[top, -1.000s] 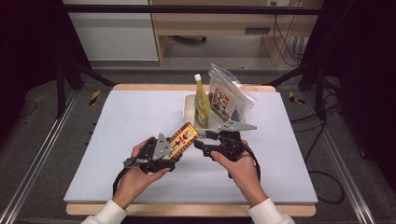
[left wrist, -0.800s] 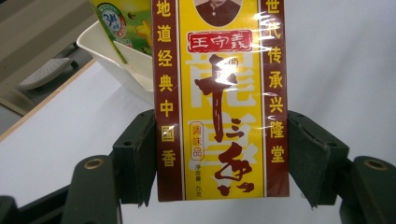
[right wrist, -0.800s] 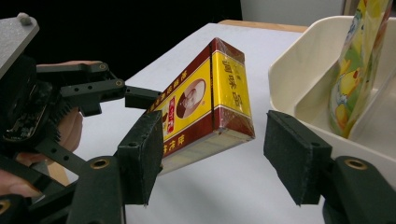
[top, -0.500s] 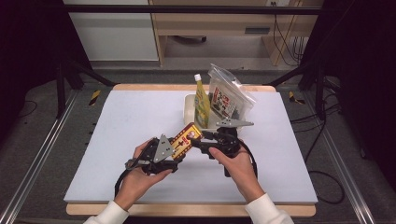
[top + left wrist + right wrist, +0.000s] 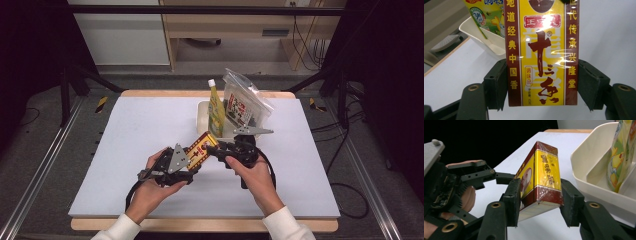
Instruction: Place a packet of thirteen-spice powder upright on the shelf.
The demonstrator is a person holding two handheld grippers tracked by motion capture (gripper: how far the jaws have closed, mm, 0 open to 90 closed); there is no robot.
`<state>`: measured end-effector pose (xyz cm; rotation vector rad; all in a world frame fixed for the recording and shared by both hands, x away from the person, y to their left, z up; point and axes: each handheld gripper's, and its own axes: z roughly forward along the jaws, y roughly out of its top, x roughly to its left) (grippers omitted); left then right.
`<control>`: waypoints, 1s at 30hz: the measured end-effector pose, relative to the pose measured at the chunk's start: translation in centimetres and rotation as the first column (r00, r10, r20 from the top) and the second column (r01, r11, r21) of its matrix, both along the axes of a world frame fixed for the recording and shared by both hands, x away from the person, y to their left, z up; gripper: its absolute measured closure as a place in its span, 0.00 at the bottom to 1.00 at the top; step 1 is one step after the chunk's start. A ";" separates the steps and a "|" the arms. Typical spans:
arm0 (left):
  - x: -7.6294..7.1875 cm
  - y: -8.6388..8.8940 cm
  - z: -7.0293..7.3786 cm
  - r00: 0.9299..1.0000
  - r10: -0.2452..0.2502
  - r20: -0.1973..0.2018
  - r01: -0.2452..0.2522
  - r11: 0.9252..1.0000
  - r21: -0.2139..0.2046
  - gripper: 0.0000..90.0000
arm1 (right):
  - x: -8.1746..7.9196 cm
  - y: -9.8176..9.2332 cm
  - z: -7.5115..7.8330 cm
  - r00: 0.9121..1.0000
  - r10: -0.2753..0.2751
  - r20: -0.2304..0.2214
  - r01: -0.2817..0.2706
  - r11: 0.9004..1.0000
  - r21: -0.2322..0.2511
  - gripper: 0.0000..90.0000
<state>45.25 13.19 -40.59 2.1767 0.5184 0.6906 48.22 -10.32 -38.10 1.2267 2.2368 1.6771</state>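
A yellow and dark red box [image 5: 200, 150] with printed characters is held above the table between both hands. My left gripper [image 5: 192, 161] is shut on its lower end, and in the left gripper view both pads press the sides of the box [image 5: 541, 55]. My right gripper [image 5: 213, 148] comes in from the right at the upper end. Its jaws have just been closing, and in the right gripper view [image 5: 540, 200] both pads lie against the sides of the box [image 5: 546, 177]. The left gripper [image 5: 474, 177] shows behind it.
A white divided tray [image 5: 202, 112] stands at the table's far middle, just behind the grippers. It holds a yellow spouted pouch [image 5: 216, 107] and a clear bag of snacks [image 5: 242, 102]. The white table top [image 5: 140, 130] lies open to the left.
The right gripper's jaws have drawn in onto the upper end of the box. Both hands and the box stay where they were.
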 end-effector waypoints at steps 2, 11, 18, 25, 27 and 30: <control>0.1 0.0 -0.1 1.000 0.002 0.001 -0.002 1.000 0.004 0.36 | -0.1 0.0 0.0 1.000 0.005 0.000 -0.005 1.000 0.007 0.66; 0.4 -0.2 -0.5 1.000 0.001 -0.008 -0.001 1.000 0.015 0.36 | -0.2 -0.1 0.2 1.000 0.017 -0.026 -0.016 0.999 0.030 0.72; 0.4 0.0 -0.4 1.000 0.001 -0.024 -0.001 1.000 0.003 0.36 | -0.3 0.2 0.2 1.000 0.004 -0.023 -0.003 1.000 0.026 0.71; 0.3 0.0 -0.3 1.000 0.007 -0.025 -0.007 1.000 -0.001 0.36 | -0.3 0.6 0.1 1.000 -0.003 -0.026 0.003 1.000 0.029 0.70; 0.3 0.0 -0.3 1.000 0.007 -0.022 -0.007 1.000 -0.002 0.36 | -0.3 0.6 0.1 1.000 -0.005 -0.027 0.006 0.999 0.034 0.70; 0.2 0.0 -0.3 1.000 0.010 -0.022 -0.010 1.000 0.000 0.36 | -0.3 0.7 0.0 1.000 -0.008 -0.028 0.009 0.999 0.039 0.70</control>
